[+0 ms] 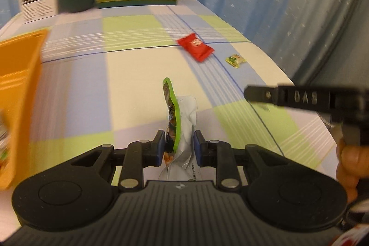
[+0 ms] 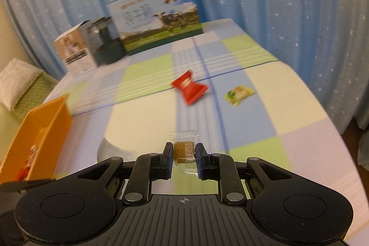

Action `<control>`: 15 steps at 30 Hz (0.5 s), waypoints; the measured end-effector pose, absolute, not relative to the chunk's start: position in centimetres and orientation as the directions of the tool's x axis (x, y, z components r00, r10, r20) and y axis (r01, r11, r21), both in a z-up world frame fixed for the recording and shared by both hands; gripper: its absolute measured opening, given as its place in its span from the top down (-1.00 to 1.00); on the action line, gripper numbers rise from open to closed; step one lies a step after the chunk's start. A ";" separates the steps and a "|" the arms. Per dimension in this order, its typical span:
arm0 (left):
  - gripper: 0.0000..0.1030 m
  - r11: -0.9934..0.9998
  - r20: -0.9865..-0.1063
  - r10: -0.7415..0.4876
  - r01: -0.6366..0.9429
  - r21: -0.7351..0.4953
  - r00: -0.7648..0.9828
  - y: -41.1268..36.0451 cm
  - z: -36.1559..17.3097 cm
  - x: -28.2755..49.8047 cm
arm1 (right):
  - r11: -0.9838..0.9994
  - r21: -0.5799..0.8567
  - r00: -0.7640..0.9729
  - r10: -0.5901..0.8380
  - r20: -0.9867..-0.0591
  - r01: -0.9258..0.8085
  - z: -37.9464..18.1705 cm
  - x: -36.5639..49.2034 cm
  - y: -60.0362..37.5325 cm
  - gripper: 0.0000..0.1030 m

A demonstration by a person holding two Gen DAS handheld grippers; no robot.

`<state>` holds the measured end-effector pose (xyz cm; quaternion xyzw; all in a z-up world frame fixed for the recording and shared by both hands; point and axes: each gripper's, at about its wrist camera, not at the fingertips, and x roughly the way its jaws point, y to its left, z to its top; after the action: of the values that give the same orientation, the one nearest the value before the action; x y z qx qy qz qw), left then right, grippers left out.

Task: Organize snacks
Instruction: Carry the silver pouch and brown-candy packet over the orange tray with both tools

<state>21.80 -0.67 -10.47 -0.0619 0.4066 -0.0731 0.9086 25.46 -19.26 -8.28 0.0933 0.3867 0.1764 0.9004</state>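
The left claw (image 1: 179, 145) is pinching a green-edged foil snack pouch (image 1: 177, 121), its pads closed on the crumpled lower part while the top is standing up and curling over. This pouch is looking light, thin and floppy, and slick on the silver side; a hold low and across the flattened body, as here, is probably keeping it from sagging or sliding out. It is being carried to the right of the orange bin (image 1: 16, 89), which is sitting at the left of the counter (image 1: 129, 75).

The right claw (image 2: 184, 155) is closing around a small clear-wrapped brown candy (image 2: 183, 151); the pads are sitting just beside it on both sides, and whether they are already touching it I cannot tell. The piece inside is seeming stiff, but the clear wrapper is slippery, so the grip is better placed on the solid middle than on the crimped ends. It is lying well right of the orange bin (image 2: 39, 130), which is already holding a few snacks.

Farther out from the bin, the red wrapped candy (image 2: 189, 88) and the small yellow-green candy (image 2: 238, 94) are waiting on the checked cloth, near each other. Both are looking light and crinkly, and easy to push away, so a pinch across the plump centre is likely suiting them.

Beyond them, boxes (image 2: 154, 15) are standing along the far edge.
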 end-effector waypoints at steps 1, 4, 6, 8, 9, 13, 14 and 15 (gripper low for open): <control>0.55 0.982 -0.729 -0.176 0.069 -0.174 0.662 -0.3 -10.2 21.0 | 0.920 0.300 0.639 0.392 -0.662 -0.252 -8.2 24.6 -18.9 0.60; 0.55 0.984 -0.724 -0.151 0.031 -0.176 0.673 0.9 -9.4 18.7 | 0.919 0.289 0.640 0.394 -0.660 -0.269 -8.1 22.1 -17.8 0.60; 0.55 0.984 -0.718 -0.139 0.014 -0.177 0.681 1.5 -8.8 17.2 | 0.918 0.283 0.643 0.397 -0.655 -0.279 -7.9 20.6 -17.3 0.60; 0.55 0.984 -0.711 -0.132 0.005 -0.178 0.691 1.9 -8.2 16.0 | 0.917 0.277 0.645 0.399 -0.652 -0.286 -7.6 19.2 -16.7 0.60; 0.55 0.984 -0.708 -0.127 0.000 -0.176 0.695 2.1 -7.9 15.3 | 0.915 0.280 0.647 0.403 -0.648 -0.291 -7.4 18.5 -16.5 0.60; 0.55 0.984 -0.697 -0.115 -0.017 -0.180 0.708 2.8 -6.8 12.9 | 0.917 0.251 0.662 0.398 -0.635 -0.311 -6.5 15.8 -15.3 0.60; 0.55 0.983 -0.695 -0.114 -0.022 -0.184 0.710 3.0 -6.6 12.3 | 0.917 0.251 0.661 0.399 -0.636 -0.312 -6.5 15.2 -15.2 0.60; 0.55 0.983 -0.694 -0.110 -0.027 -0.184 0.712 3.2 -6.4 11.8 | 0.916 0.254 0.657 0.399 -0.639 -0.309 -6.5 14.6 -15.1 0.60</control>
<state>11.75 3.24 -6.36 -0.0906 0.3790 -0.0225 0.9207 14.65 -15.10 -6.55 0.0615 0.3651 0.1951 0.9082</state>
